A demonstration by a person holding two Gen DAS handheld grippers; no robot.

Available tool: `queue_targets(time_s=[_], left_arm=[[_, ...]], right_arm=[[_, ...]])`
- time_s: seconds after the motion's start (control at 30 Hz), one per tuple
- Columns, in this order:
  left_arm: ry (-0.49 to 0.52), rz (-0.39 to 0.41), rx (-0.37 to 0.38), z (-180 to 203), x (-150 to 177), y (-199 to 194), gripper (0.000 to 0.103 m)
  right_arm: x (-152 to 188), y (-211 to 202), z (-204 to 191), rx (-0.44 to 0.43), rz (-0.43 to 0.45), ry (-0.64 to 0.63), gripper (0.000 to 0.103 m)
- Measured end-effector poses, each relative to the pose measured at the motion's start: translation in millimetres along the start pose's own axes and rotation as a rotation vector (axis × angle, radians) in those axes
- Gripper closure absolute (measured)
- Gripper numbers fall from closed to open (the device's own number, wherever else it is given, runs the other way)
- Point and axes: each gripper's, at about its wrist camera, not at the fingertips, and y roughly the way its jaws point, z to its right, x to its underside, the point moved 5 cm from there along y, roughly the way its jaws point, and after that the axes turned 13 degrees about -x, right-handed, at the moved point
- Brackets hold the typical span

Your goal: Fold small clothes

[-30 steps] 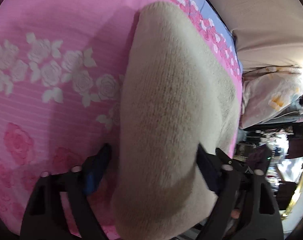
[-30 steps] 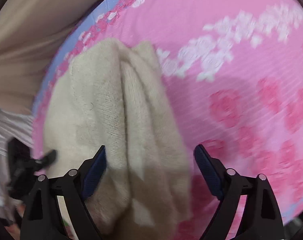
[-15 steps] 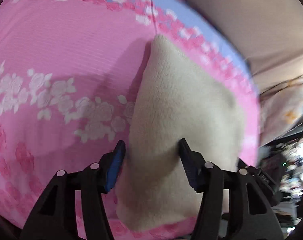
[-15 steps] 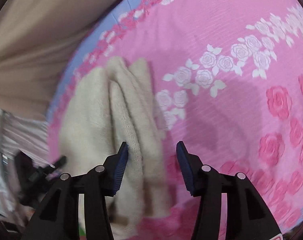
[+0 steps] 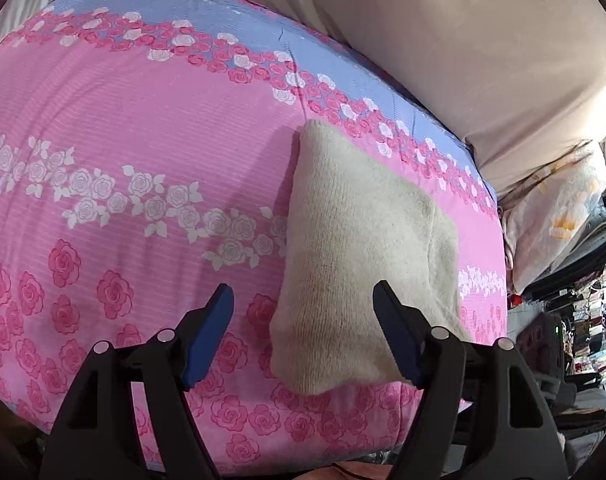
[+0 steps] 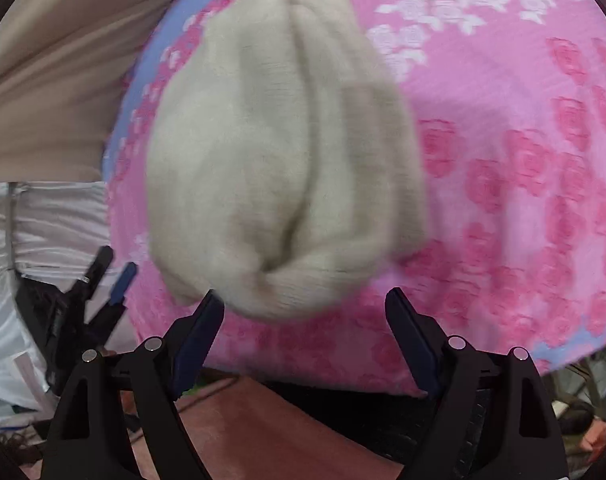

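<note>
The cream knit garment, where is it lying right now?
The cream garment lies folded on the pink rose bedspread, near its blue border. In the left wrist view it sits right of centre; neither gripper holds it.

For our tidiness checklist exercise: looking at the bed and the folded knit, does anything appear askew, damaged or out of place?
Nothing is damaged or spilled. The folded cream knit lies flat on the pink rose bedspread, but near its lower right edge and angled to the rose border, not square with it. Both tongs are off it.
</note>
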Motion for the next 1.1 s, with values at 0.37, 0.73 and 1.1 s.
queue_targets(time_s=[0.37,0.73,1.1], left_arm=[[-0.032,0.008,0.009,-15,0,-11,0.032],[-0.025,-0.028,0.022,-14,6,-6,0.025],[0.085,-0.055,0.086,-6,14,-20,0.025]], right_arm=[[-21,-49,-102,-0.054,0.189,-0.421,0.103],[-27,-38,-7,0.026,0.193,-0.173,0.022],[-37,-41,-24,-0.19,0.156,-0.052,0.017]])
